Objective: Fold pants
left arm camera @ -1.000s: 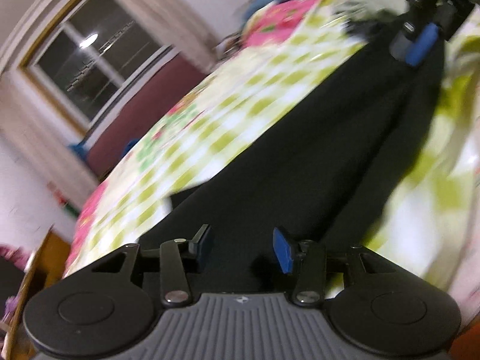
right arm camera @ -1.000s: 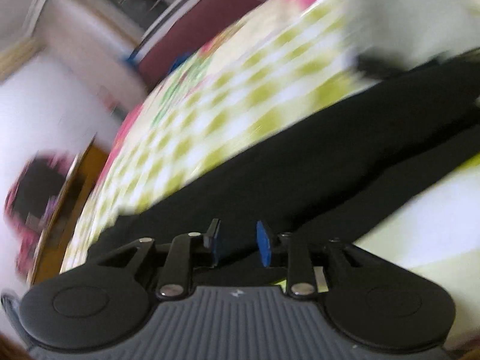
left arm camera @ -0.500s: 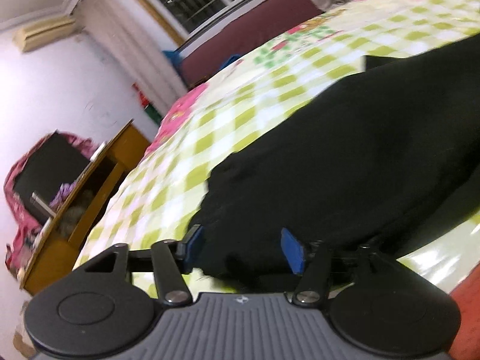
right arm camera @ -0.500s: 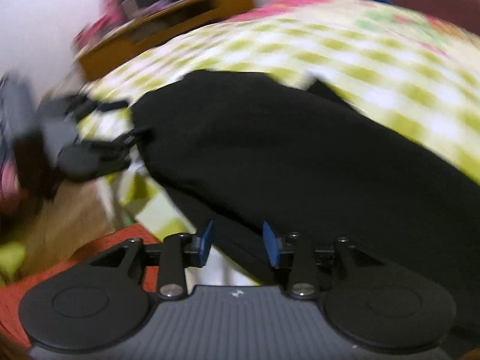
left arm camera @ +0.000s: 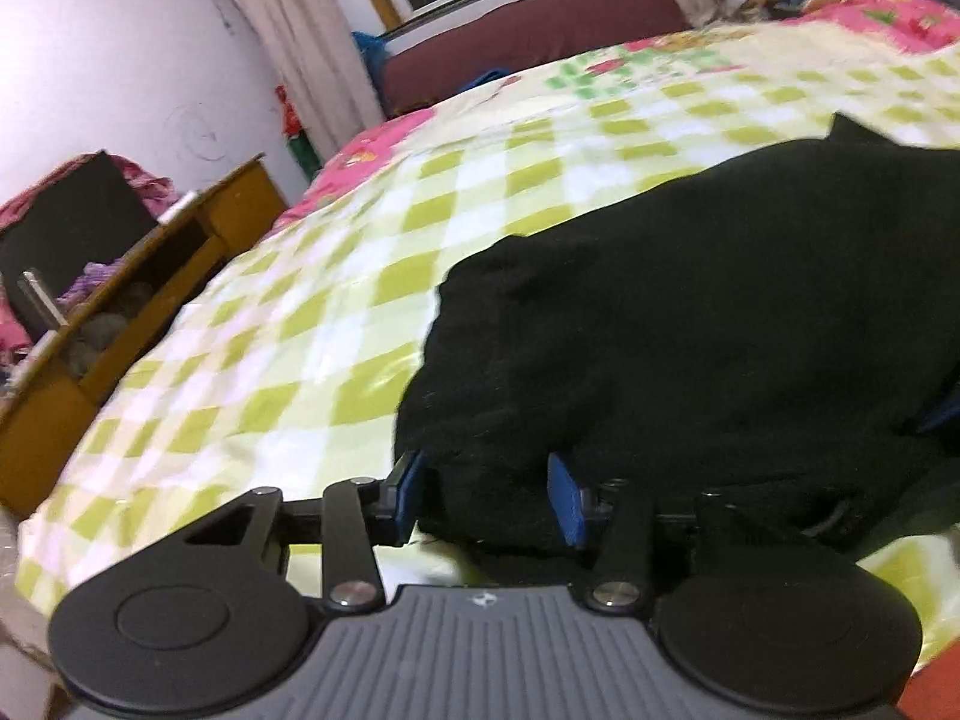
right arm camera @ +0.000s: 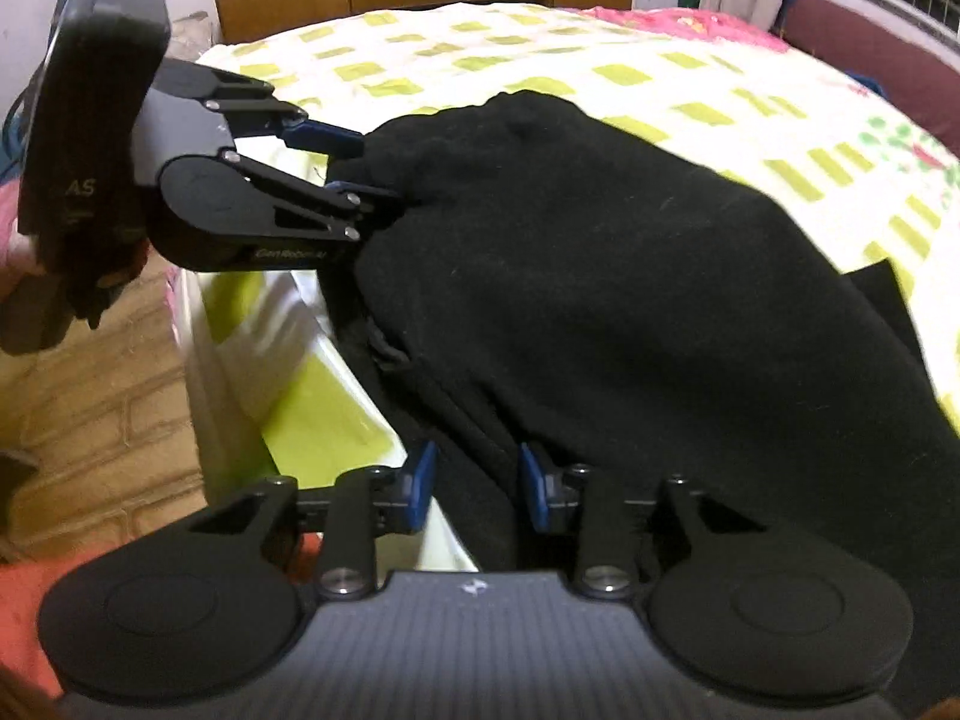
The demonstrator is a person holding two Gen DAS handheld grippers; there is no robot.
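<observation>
The black pants (right arm camera: 630,276) lay bunched on the bed (left arm camera: 336,324), over its green-and-white checked bedsheet (right arm camera: 540,66), with one end brought to the near edge of the mattress. Both grippers worked that near end. The left gripper (left arm camera: 489,489) had its jaws around a thick wad of the black fabric; they had just been closing, and the blue pads (left arm camera: 565,501) seemed to press on the cloth at both sides, so it read as a grip. From the right wrist view the same tool (right arm camera: 345,165) showed biting into the far corner of the bundle. The right gripper (right arm camera: 477,486) sat at the nearer corner, its jaws also just closing, with a doubled fold of fabric between the pads; whether they already pinched it was hard to tell from this view, though they looked set against the cloth.

The step in hand seemed to be taking hold of one end at its two corners, to lift or fold it. To do it well, each grip should catch all the layers at its corner, not the top one alone, or the lower layer will drag and skew the fold. The two hands should then rise together and keep the edge between them taut. A wooden cabinet (left arm camera: 150,300) stood beside the bed, clear of the work.
</observation>
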